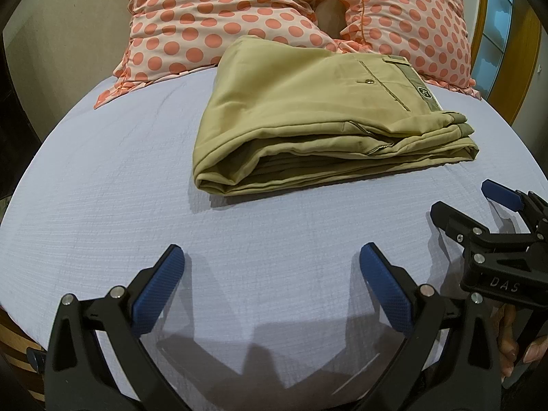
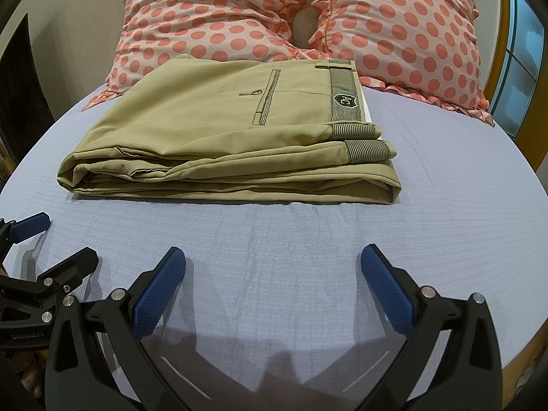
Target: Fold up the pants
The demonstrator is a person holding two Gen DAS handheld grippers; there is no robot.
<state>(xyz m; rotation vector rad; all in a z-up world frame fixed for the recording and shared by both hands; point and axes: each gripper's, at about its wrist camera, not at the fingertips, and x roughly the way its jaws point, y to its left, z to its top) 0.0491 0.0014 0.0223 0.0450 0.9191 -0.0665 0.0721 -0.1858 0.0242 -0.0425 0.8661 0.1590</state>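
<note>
Khaki pants (image 1: 301, 116) lie folded into a thick rectangular stack on the light blue bed sheet (image 1: 137, 188), waistband to the right, back pocket facing up. They also show in the right wrist view (image 2: 212, 137). My left gripper (image 1: 272, 257) is open and empty, hovering over the sheet in front of the pants, apart from them. My right gripper (image 2: 273, 257) is open and empty, also in front of the stack. Each gripper shows in the other's view: the right one (image 1: 462, 202) at the right edge, the left one (image 2: 65, 236) at the left edge.
Two pink pillows with coral polka dots (image 2: 212, 17) (image 2: 404, 24) lean at the head of the bed right behind the pants. A wooden frame and window (image 2: 520, 54) stand at the right. The sheet (image 2: 445, 188) spreads around the stack.
</note>
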